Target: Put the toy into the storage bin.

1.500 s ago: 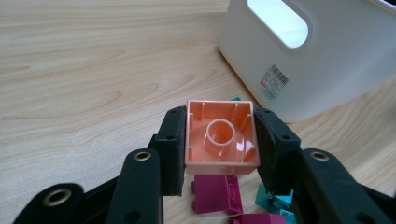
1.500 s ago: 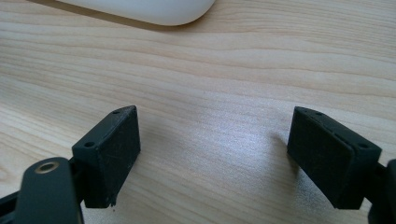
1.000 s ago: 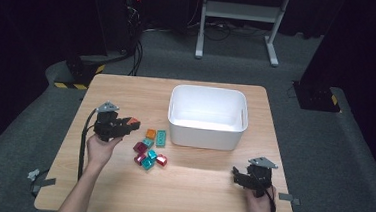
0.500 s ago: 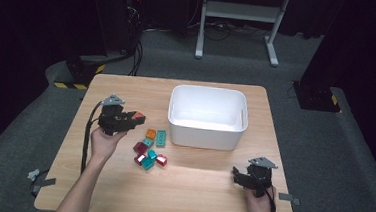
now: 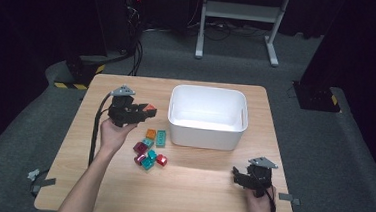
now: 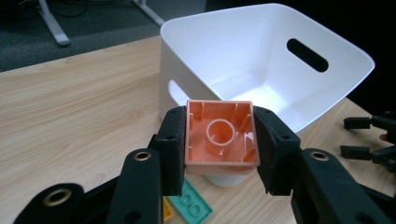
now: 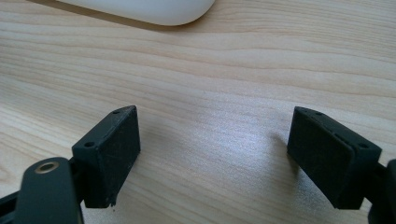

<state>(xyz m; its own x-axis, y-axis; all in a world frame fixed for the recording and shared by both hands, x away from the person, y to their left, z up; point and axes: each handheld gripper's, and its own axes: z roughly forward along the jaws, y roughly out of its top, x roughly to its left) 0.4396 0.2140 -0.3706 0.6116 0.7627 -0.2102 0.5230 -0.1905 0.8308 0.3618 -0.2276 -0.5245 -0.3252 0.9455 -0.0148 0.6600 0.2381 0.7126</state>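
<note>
Above the left half of the wooden table (image 5: 205, 187), the left gripper (image 5: 148, 112) holds an orange brick (image 6: 221, 136) clamped between its two black pads, its hollow underside turned toward that gripper's camera; the brick hangs clear of the tabletop, just short of the white tub's (image 5: 209, 116) near-left wall; in the left gripper view the tub's open mouth and a slot handle lie right behind the brick; on the table below sits a loose cluster of small bricks (image 5: 149, 151), teal, orange, red and magenta, just beside the tub's left corner and well apart from the right gripper (image 5: 236, 177); that gripper rests low at the table's near-right edge, its jaws spread wide with only bare wood between them, the tub's rounded base showing ahead of it.
</note>
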